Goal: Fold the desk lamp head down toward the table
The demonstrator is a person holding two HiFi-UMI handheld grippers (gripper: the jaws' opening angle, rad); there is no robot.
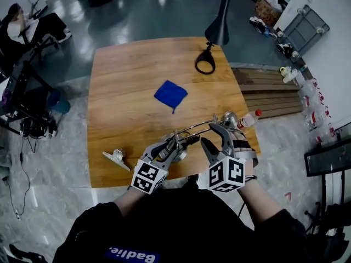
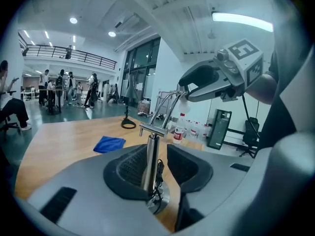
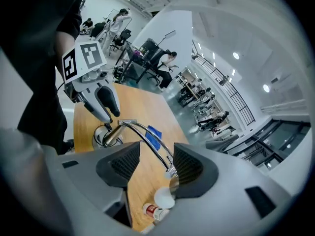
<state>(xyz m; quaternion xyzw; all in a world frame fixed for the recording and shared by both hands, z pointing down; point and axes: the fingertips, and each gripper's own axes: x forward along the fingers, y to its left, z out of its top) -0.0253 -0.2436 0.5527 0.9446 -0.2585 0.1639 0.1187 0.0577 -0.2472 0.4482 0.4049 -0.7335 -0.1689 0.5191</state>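
A chrome desk lamp [image 1: 197, 126] stands near the table's front edge, with its round base [image 2: 160, 200] on the wood. My left gripper [image 2: 158, 163] is open around the upright post [image 2: 150, 163]; the post lies against the left pad, with a gap on the right. My right gripper [image 3: 155, 163] is open around the curved twin-rod arm [image 3: 147, 139], close to the joint at the lamp head [image 3: 165, 198], which hangs low beyond the jaws. In the head view, the left gripper [image 1: 178, 141] and right gripper [image 1: 215, 138] sit side by side at the lamp.
A blue cloth [image 1: 170, 93] lies mid-table. A black lamp [image 1: 216, 32] with a ring base stands at the far right corner. A metal clip [image 1: 117, 158] lies at the front left, and a red-capped bottle [image 1: 248, 119] at the right edge. Wooden pallets [image 1: 269, 89] are beside the table.
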